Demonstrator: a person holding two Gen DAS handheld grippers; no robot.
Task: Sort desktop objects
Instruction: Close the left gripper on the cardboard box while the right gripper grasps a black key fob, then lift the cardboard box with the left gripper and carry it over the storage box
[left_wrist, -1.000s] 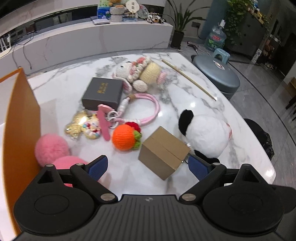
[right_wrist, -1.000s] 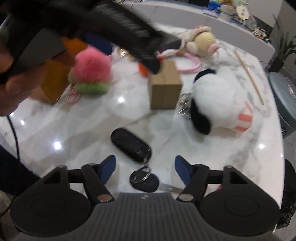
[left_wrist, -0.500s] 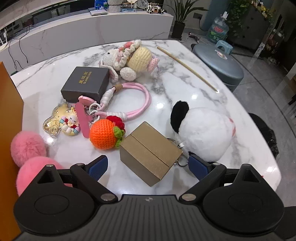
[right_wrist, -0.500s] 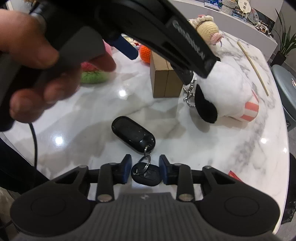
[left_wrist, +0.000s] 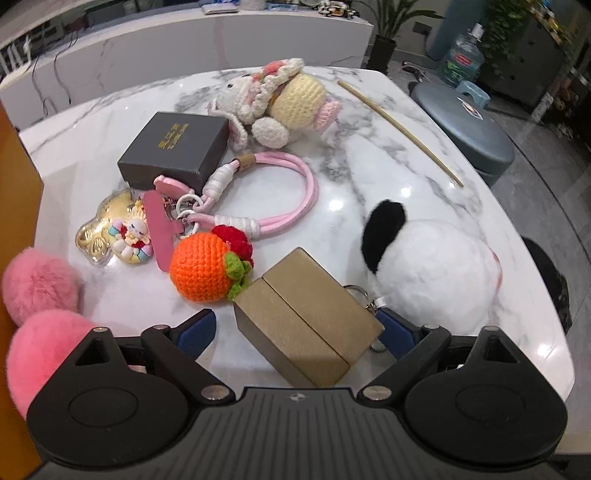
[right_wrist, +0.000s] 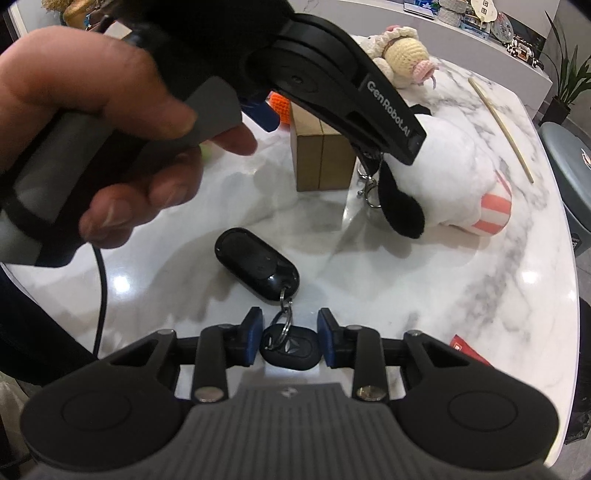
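A tan cardboard box (left_wrist: 306, 321) stands on the marble table (left_wrist: 369, 177), between the wide-apart fingers of my left gripper (left_wrist: 295, 332), which is open around it without touching. In the right wrist view the same box (right_wrist: 321, 158) sits under that gripper, held by a person's hand (right_wrist: 110, 122). My right gripper (right_wrist: 290, 341) is shut on a small black key fob (right_wrist: 291, 349). A ring links that fob to a larger black car key (right_wrist: 256, 266) lying on the table.
Around the box lie a crocheted orange (left_wrist: 203, 269), a panda plush (left_wrist: 432, 266), a pink strap (left_wrist: 266, 199), a dark gift box (left_wrist: 177, 151), a crocheted doll (left_wrist: 280, 103), pink pompoms (left_wrist: 40, 284) and a thin stick (left_wrist: 399, 133). An orange board (left_wrist: 14, 206) stands at the left.
My right gripper has closed from wide apart onto the small key fob. My left gripper has come down and forward, so the tan box now sits between its fingers.
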